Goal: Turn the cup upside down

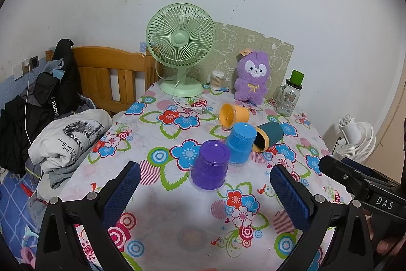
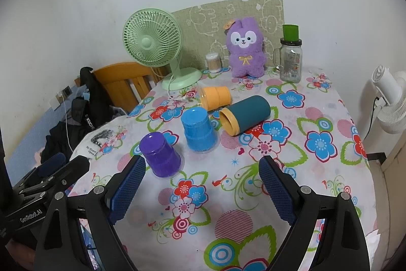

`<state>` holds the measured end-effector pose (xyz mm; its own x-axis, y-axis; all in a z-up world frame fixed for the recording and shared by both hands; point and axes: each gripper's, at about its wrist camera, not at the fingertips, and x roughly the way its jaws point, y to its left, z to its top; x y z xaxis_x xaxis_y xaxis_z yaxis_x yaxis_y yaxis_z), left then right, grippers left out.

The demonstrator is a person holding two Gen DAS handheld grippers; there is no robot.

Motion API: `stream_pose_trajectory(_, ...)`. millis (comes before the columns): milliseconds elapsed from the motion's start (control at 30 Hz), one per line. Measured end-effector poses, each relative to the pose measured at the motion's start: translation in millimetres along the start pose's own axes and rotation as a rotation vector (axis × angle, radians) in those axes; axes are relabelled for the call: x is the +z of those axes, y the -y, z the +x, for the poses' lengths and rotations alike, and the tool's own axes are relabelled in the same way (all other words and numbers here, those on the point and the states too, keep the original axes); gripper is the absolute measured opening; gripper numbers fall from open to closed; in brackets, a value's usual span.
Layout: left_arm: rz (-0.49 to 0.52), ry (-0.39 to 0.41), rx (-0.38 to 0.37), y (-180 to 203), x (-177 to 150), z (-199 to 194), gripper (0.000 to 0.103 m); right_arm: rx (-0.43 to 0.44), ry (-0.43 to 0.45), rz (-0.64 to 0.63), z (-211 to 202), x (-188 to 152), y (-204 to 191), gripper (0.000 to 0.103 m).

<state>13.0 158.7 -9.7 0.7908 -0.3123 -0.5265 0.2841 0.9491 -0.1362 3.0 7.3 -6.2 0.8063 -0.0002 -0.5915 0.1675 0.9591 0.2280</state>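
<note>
Purple plastic sits at the centre of the left wrist view: the purple cup [image 1: 210,167] stands mouth-down on the floral tabletop [image 1: 162,194], just above the gap of the left gripper [image 1: 205,186], whose blue-padded jaws are spread wide and hold nothing. Touching it on the upper right is the blue cup [image 1: 240,144], also inverted. Behind that the teal cup [image 1: 269,136] lies on its side, its yellow-rimmed mouth facing lower left, and the orange cup [image 1: 232,115] lies on its side further up the frame. A green fan [image 1: 180,47], a purple plush toy [image 1: 251,76] and a glass jar [image 1: 289,95] line the far edge. At the right edge of the frame the body of the other gripper shows.

In the right wrist view, the right gripper [image 2: 202,188] is likewise released, its jaws wide apart over bare cloth at lower centre. The purple cup [image 2: 159,154] stands upside down just above its left pad, the blue cup [image 2: 199,130] inverted to the upper right of it, near but apart here. The teal cup [image 2: 244,114] and orange cup [image 2: 215,97] lie tipped over at mid-frame. The left gripper's black body [image 2: 50,182] pokes in at lower left.
</note>
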Motion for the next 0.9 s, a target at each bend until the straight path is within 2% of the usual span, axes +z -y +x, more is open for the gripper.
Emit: stream_pose_trajectory(900,0.002,-0.027,0.008,-4.3,-1.1,12.6,0.103,0.000,-0.033,0.032,13.0,1.6,10.0,0.092)
